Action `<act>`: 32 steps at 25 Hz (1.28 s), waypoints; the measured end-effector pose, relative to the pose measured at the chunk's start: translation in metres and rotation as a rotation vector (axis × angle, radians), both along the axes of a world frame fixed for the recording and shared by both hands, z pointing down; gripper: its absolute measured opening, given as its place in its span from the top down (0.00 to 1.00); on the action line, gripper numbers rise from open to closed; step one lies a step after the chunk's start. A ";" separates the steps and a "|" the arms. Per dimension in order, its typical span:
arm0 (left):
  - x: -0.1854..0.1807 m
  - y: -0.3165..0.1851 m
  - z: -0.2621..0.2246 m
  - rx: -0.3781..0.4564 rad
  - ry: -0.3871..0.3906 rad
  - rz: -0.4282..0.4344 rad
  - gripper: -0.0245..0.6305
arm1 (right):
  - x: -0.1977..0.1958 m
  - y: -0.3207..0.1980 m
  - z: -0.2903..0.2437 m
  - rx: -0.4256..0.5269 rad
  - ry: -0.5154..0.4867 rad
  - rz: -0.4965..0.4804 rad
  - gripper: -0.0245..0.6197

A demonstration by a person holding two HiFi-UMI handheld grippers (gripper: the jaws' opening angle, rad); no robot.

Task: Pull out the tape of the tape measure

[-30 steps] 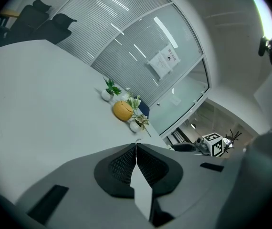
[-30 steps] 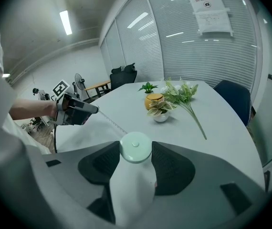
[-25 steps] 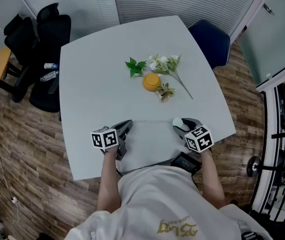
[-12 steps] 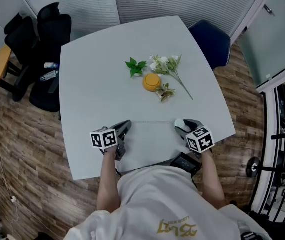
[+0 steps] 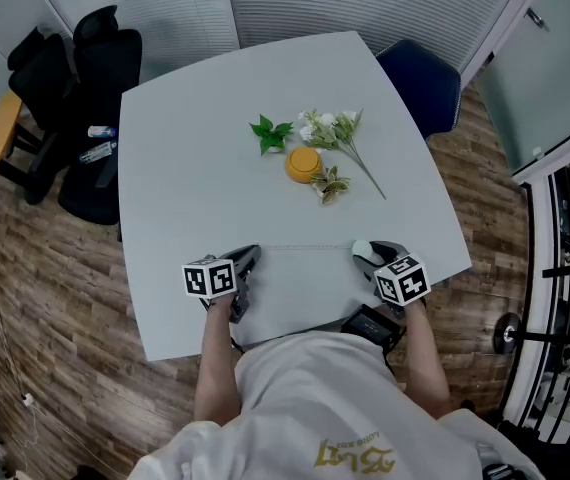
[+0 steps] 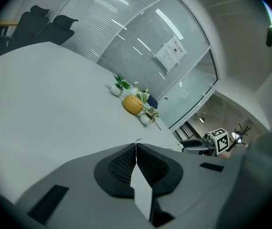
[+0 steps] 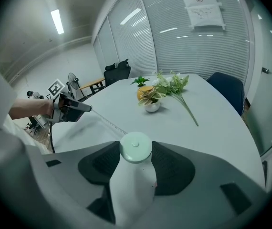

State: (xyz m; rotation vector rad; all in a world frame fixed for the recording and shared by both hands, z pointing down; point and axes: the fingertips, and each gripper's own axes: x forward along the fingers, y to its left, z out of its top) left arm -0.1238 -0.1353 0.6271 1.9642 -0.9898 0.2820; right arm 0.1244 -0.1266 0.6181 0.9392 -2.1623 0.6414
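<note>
Pale grey table [image 5: 195, 168], seen from above. At its near edge, the right gripper [image 5: 367, 255] has its jaws set wide and clamped on the round whitish case of the tape measure [image 7: 135, 148]. The left gripper [image 5: 252, 255] has its jaws pressed together on the end of the tape [image 5: 305, 246], which runs thin and straight between the two grippers. Farther across the table lie a flower sprig [image 5: 340, 133] and an orange rounded object [image 5: 303, 163].
</note>
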 end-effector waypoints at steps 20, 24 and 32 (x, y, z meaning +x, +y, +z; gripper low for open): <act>-0.012 0.013 0.031 -0.074 -0.191 0.065 0.95 | 0.008 0.007 0.019 -0.024 0.090 -0.003 0.61; -0.014 0.015 0.033 -0.081 -0.214 0.074 0.95 | 0.008 0.009 0.023 -0.035 0.103 -0.004 0.61; -0.022 0.014 0.033 -0.089 -0.215 0.039 0.95 | 0.014 0.007 0.028 -0.048 0.125 0.013 0.61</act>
